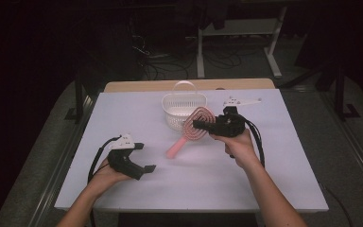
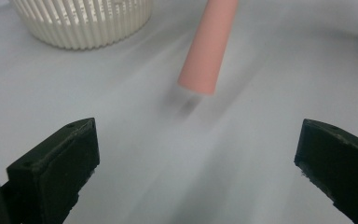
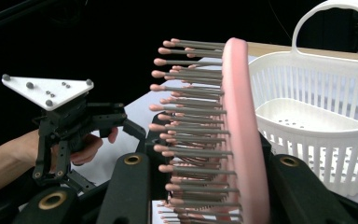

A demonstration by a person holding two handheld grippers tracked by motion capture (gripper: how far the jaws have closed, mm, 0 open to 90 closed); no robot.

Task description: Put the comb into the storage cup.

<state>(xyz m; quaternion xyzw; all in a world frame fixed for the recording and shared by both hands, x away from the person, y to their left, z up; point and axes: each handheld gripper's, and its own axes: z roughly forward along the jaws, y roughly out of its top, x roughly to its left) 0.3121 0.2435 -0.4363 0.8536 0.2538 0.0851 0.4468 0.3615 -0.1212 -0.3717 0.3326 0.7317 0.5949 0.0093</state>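
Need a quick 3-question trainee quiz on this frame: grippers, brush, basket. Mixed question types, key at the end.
1. True or false: the right gripper is shut on the pink hairbrush.
2. How do the left gripper's jaws stand? A) shut on the brush handle B) open, holding nothing C) shut on the basket rim
3. What lies inside the white basket, judged from the right gripper view?

Key: 1. True. 2. B. 3. Nothing; its perforated floor shows bare.
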